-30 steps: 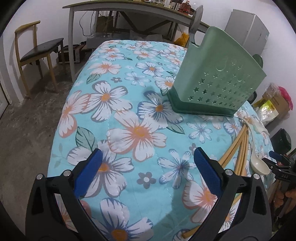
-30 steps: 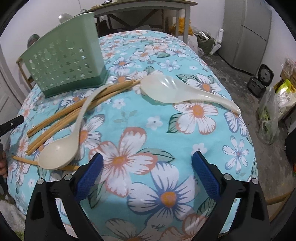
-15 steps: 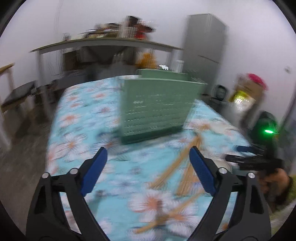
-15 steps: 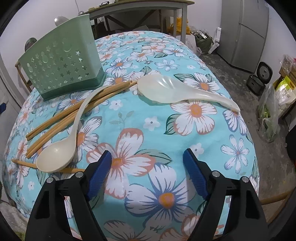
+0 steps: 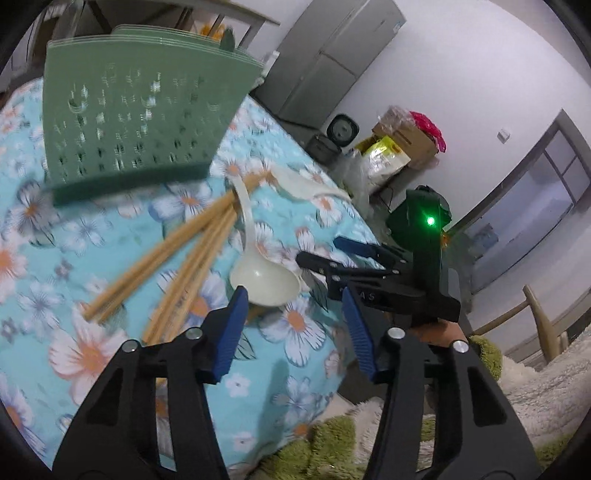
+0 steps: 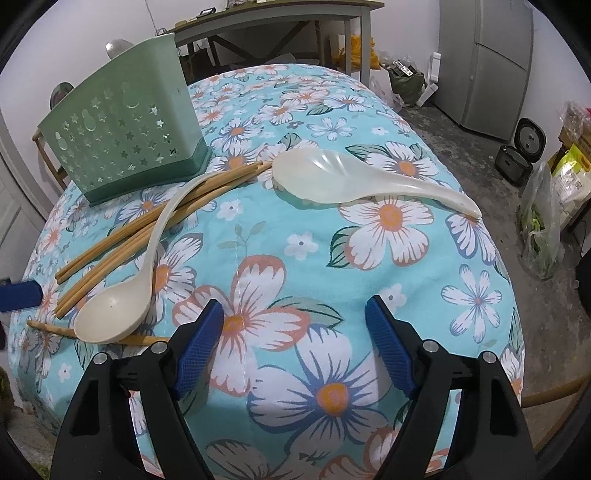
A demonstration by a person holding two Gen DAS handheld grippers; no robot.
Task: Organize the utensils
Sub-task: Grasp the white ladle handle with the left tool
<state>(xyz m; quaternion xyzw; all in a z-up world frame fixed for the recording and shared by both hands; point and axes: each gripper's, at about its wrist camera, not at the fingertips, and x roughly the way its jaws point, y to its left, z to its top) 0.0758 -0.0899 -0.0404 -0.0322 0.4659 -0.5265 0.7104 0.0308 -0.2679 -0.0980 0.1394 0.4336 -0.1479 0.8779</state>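
Observation:
A green perforated utensil caddy [image 6: 125,136] stands upright at the back left of the flowered cloth [image 6: 295,240]. In front of it lie several bamboo chopsticks [image 6: 122,240] with a cream ladle spoon [image 6: 114,314] across them. A white rice paddle [image 6: 354,181] lies to the right. My right gripper [image 6: 295,304] hovers open over bare cloth near the front edge. My left gripper [image 5: 294,295] points at the ladle's bowl [image 5: 264,280], its jaws closing with nothing between them. The caddy [image 5: 136,122] and chopsticks [image 5: 177,266] look blurred there. One blue pad [image 6: 18,295] of the left gripper shows at the left edge.
A grey fridge [image 6: 484,62] and a rice cooker [image 6: 517,155] stand at the right, with bags [image 6: 543,221] on the floor. A desk [image 6: 277,18] is behind the table. A hand holds the right gripper [image 5: 354,254] past the table's edge, above a green rug [image 5: 325,443].
The left gripper swung right, from facing the caddy to facing the ladle and the right gripper, and its jaws narrowed. The right gripper's jaws narrowed slightly; it stayed in place.

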